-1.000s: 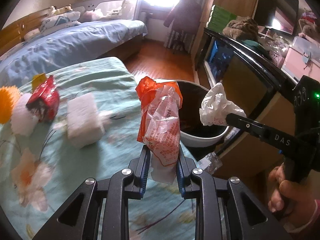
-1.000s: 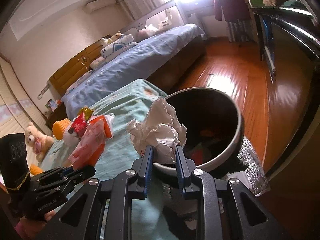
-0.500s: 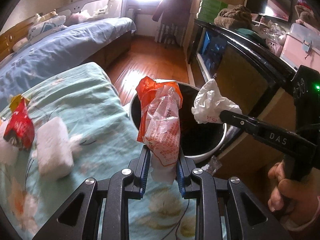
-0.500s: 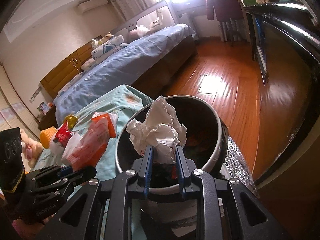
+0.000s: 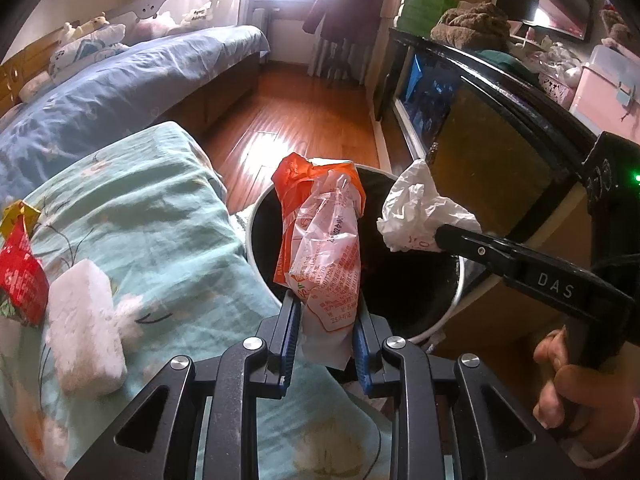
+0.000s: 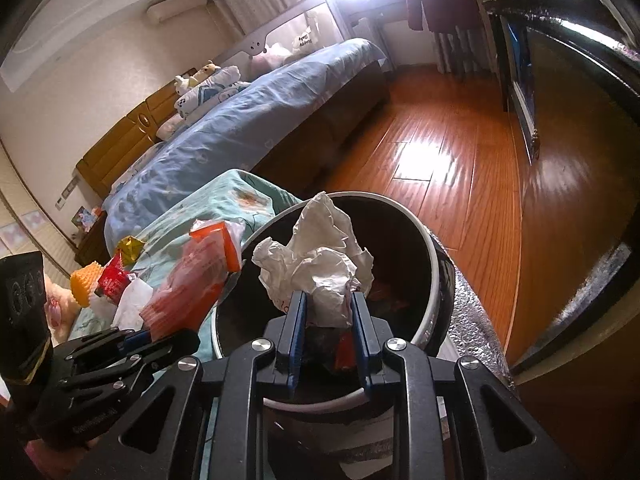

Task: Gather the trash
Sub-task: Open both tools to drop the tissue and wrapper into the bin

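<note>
Both grippers had advanced over the trash bin [image 5: 452, 312], the left gripper [image 5: 325, 322] clamped on the orange-and-white wrapper [image 5: 324, 240] and the right gripper [image 6: 329, 314] pinching crumpled white paper [image 6: 316, 264] above the opening, seemingly positioned for dropping.

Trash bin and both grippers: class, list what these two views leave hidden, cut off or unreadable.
- Trash bin floor: left wrist view, covered by orange-and-white wrapper; right wrist view, by crumpled white paper and right gripper.
- Wrapper's small print: too small.
- Red packet: cut by left edge.
- Left gripper in right view: blurred.
</note>
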A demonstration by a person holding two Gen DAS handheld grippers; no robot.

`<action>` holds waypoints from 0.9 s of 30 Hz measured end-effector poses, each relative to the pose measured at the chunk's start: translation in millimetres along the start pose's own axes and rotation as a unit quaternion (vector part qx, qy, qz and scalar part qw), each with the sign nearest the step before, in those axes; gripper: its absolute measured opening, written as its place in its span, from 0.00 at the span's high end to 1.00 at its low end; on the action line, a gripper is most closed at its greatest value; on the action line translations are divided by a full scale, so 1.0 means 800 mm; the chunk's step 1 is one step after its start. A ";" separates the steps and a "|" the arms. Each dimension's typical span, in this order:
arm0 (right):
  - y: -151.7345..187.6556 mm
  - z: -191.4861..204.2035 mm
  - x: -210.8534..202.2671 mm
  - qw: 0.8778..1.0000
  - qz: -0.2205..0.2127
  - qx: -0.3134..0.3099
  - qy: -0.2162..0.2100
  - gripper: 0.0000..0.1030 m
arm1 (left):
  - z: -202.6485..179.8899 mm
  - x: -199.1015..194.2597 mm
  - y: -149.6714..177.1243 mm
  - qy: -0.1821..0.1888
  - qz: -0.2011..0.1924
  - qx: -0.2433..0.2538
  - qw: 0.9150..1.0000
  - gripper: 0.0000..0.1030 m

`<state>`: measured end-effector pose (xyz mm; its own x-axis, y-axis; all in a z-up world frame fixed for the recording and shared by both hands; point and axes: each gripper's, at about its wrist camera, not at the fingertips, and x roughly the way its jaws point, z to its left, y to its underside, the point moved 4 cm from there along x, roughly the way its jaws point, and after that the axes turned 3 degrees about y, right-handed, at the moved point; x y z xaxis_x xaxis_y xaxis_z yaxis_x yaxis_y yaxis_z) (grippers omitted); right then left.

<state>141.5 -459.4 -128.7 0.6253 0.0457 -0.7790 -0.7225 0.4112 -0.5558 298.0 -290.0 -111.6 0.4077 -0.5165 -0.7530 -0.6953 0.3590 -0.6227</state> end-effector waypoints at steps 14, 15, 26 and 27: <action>-0.010 -0.008 0.015 1.000 0.010 0.005 0.001 0.75 | -0.018 0.013 -0.007 -0.005 0.011 0.007 1.000 0.77; -0.011 -0.008 0.016 1.000 0.011 0.006 0.001 0.75 | -0.019 0.015 -0.008 -0.005 0.012 0.007 1.000 0.77; -0.008 -0.010 0.005 1.000 0.000 0.030 -0.007 0.38 | -0.016 -0.016 0.008 -0.007 -0.010 -0.017 1.000 0.49; -0.006 -0.008 0.003 0.999 -0.002 0.032 -0.010 0.35 | -0.013 -0.022 0.012 -0.006 -0.013 -0.021 1.000 0.49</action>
<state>144.6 -467.2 -129.8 0.6342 0.0611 -0.7708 -0.7002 0.4683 -0.5390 277.8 -285.7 -102.3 0.4325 -0.5150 -0.7401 -0.7085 0.3135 -0.6323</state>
